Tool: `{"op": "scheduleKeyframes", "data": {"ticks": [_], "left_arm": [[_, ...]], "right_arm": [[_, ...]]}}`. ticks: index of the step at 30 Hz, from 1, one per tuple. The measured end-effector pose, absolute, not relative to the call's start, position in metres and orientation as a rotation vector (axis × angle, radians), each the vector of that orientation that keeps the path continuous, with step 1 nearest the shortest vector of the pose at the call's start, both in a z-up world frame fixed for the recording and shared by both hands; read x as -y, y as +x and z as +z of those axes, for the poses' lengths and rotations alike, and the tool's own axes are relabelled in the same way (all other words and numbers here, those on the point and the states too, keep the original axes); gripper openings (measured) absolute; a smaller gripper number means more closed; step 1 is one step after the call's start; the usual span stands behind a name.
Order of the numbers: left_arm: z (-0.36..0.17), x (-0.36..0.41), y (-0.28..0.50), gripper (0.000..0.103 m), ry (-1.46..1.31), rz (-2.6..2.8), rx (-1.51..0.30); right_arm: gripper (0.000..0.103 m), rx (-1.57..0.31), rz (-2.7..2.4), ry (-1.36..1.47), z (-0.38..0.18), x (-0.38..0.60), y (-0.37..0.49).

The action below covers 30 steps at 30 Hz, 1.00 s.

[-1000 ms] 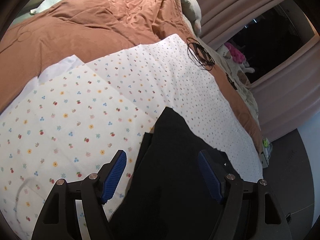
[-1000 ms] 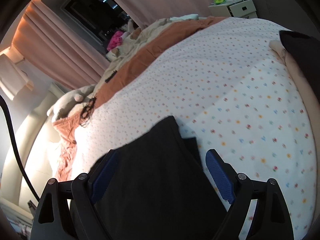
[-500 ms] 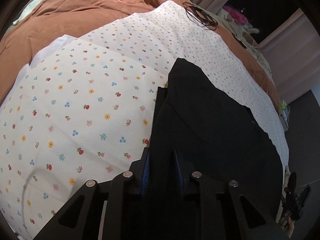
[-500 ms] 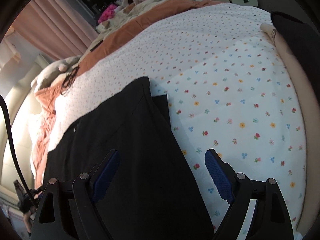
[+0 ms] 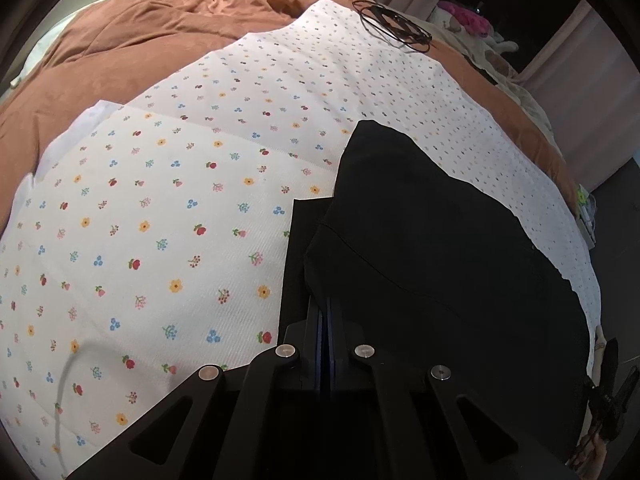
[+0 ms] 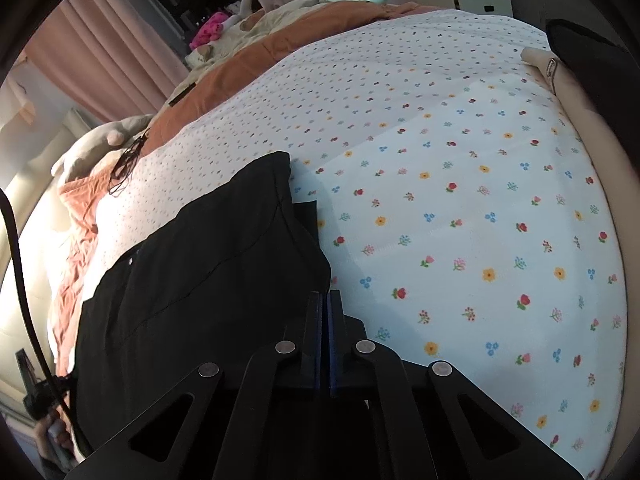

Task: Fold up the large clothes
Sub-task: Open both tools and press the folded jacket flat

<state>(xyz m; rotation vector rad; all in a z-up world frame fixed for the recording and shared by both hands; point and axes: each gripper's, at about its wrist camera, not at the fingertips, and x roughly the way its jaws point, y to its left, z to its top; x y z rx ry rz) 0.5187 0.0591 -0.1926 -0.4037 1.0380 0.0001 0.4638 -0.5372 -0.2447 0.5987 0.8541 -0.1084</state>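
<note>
Item: black garment [image 5: 440,264], large, lying on the floral sheet [image 5: 160,240] that is covering the bed, its near edge bunching up toward both tools. A flat black layer is showing beneath the upper fold in both views, so the piece appears to be sitting partly doubled over.

Left gripper [image 5: 324,312]: jaws are pressing together with the garment's near edge pinched between the blue pads.

Right gripper [image 6: 325,308]: jaws are likewise clamping together at the cloth's edge; fabric is lying against the pads, so it is probably gripping the same hem, though the pinch itself is hard to make out. Holding two points likely serves to lift the edge evenly for a fold.

Surroundings: an orange-brown duvet [image 5: 160,28] is lying beyond the sheet; a coiled black cord [image 5: 394,26] is resting on the sheet's far corner.

Markings: no readable writing or brand anywhere.
</note>
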Motion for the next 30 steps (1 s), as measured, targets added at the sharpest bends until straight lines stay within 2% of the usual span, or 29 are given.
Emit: {"op": "scheduleKeyframes", "data": {"ticks": [5, 7, 8, 9, 10, 11, 12, 13, 16, 19, 30], "left_arm": [[-0.187, -0.065, 0.514, 0.002, -0.447, -0.003, -1.039], [-0.182, -0.068, 0.509, 0.011, -0.464, -0.014, -1.040], [-0.179, -0.070, 0.504, 0.016, -0.475, -0.022, -1.041], [-0.177, -0.072, 0.499, 0.033, -0.488, -0.030, -1.037], [-0.174, -0.074, 0.494, 0.045, -0.498, -0.035, -1.026], [-0.171, -0.076, 0.487, 0.061, -0.507, -0.035, -1.007], [-0.166, -0.078, 0.480, 0.072, -0.512, -0.032, -0.985], [-0.163, -0.079, 0.474, 0.078, -0.516, -0.029, -0.972], [-0.160, -0.086, 0.458, 0.079, -0.545, -0.040, -0.970], [-0.160, -0.093, 0.440, 0.079, -0.561, -0.050, -0.976], [-0.178, -0.111, 0.385, 0.079, -0.671, -0.106, -1.011]], "right_arm": [[0.002, -0.864, -0.133, 0.647, -0.245, 0.541, 0.463], [0.004, -0.875, -0.163, 0.647, -0.239, 0.540, 0.459], [0.013, -0.878, -0.172, 0.650, -0.235, 0.539, 0.457], [0.021, -0.878, -0.175, 0.650, -0.230, 0.537, 0.453], [0.026, -0.873, -0.169, 0.644, -0.227, 0.535, 0.450], [0.036, -0.866, -0.167, 0.633, -0.222, 0.532, 0.447], [0.043, -0.857, -0.168, 0.619, -0.217, 0.528, 0.442], [0.045, -0.844, -0.165, 0.603, -0.209, 0.523, 0.436], [0.053, -0.829, -0.143, 0.589, -0.197, 0.513, 0.424], [0.066, -0.820, -0.123, 0.569, -0.187, 0.499, 0.412], [0.070, -0.824, -0.041, 0.540, -0.170, 0.449, 0.387]]}}
